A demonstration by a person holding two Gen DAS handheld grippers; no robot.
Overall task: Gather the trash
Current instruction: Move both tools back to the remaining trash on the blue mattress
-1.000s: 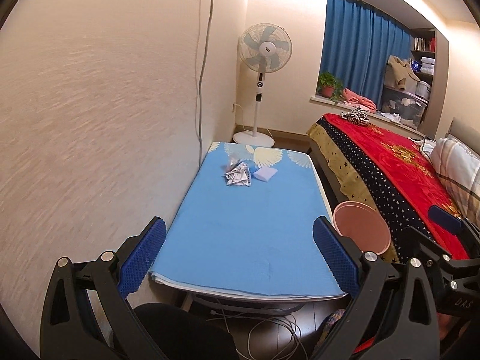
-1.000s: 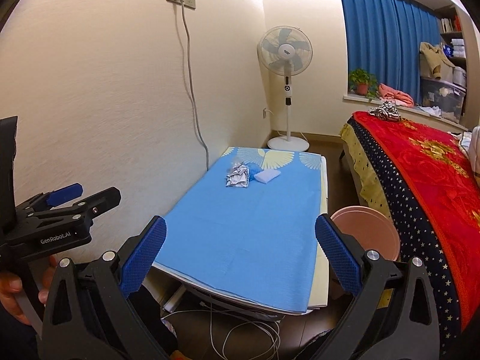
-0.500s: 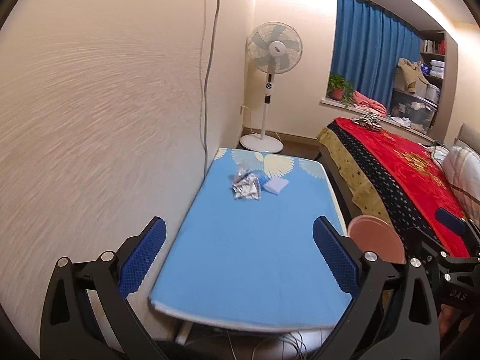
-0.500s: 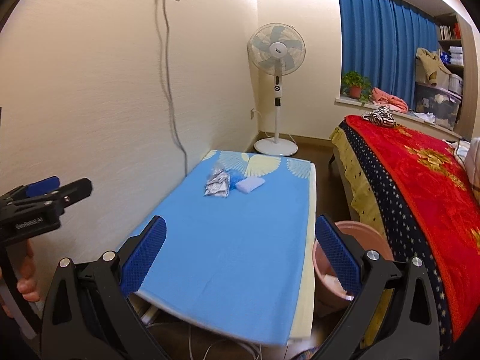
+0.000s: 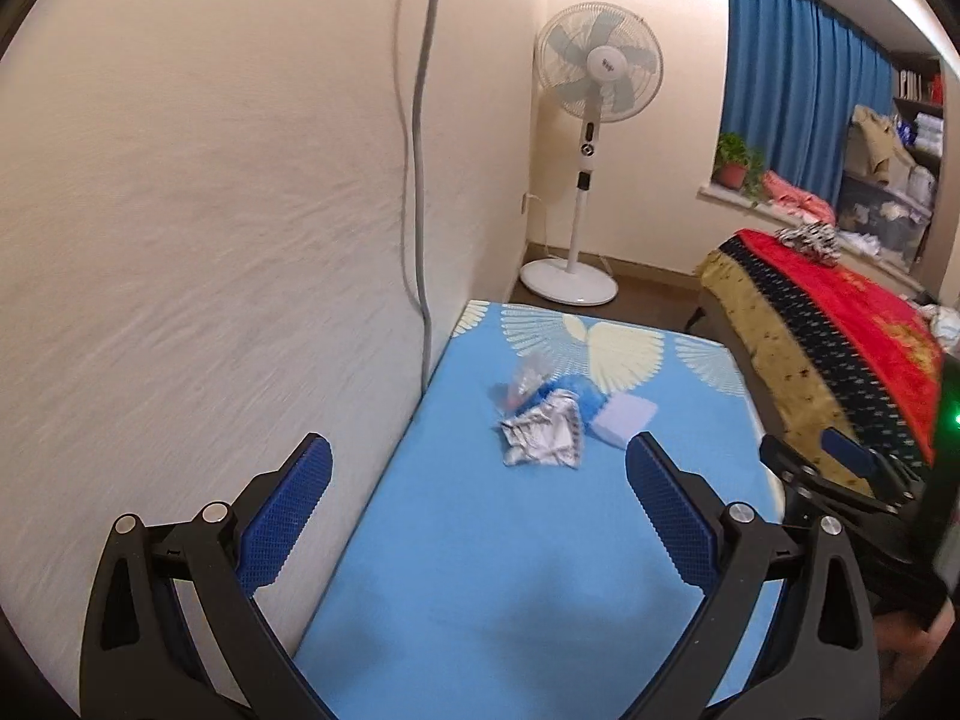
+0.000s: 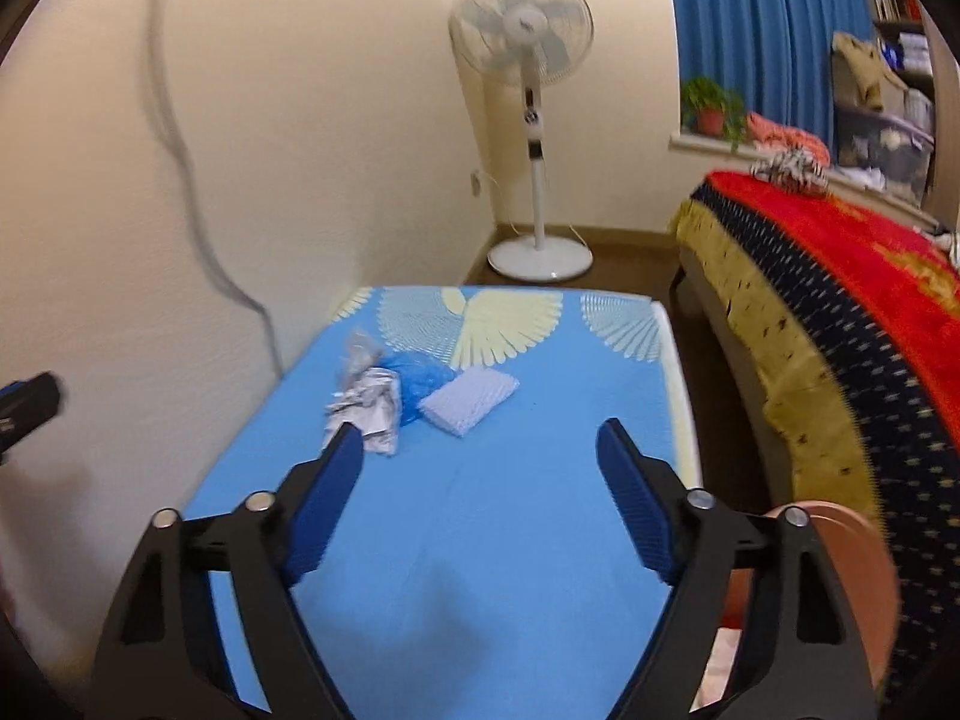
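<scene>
A small pile of trash lies on the far half of the blue table (image 5: 480,564): a crumpled silver wrapper (image 5: 542,434), a blue plastic piece (image 5: 576,399), a clear crinkled wrapper (image 5: 523,377) and a pale foam block (image 5: 623,418). The same wrapper (image 6: 367,405), blue piece (image 6: 420,382) and block (image 6: 469,397) show in the right wrist view. My left gripper (image 5: 477,513) is open and empty, short of the pile. My right gripper (image 6: 480,495) is open and empty, just short of the pile. A pink bin (image 6: 852,576) stands at the table's right side.
A wall with a hanging cable (image 5: 420,180) runs along the table's left edge. A white standing fan (image 5: 591,138) is beyond the table. A bed with a red and gold cover (image 6: 840,312) is on the right, across a narrow floor gap.
Both grippers have moved forward over the table toward the trash pile, which now looks larger and closer. Both stay open.
</scene>
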